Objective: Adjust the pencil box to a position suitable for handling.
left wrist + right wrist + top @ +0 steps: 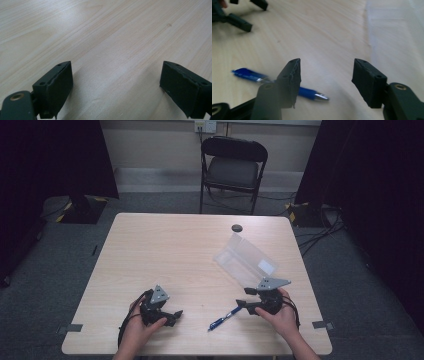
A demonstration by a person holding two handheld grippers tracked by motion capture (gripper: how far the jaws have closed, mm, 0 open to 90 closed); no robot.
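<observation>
closing in on blue ballpoint pen point(224, 317) lying on pale wood table point(165, 245), just beside right gripper point(325, 82), jaws wide, empty. likely pre-grasp; next: straddle barrel. clear plastic case point(245, 260) near. left gripper point(116, 82) wide, empty.

A pale wooden table point(165, 250) carries a clear plastic box point(245, 260), lying open. A small dark round cap point(236, 227) sits just beyond the box, toward the far edge. A blue pen point(224, 318) lies nearer than the box, close to the front edge.
</observation>
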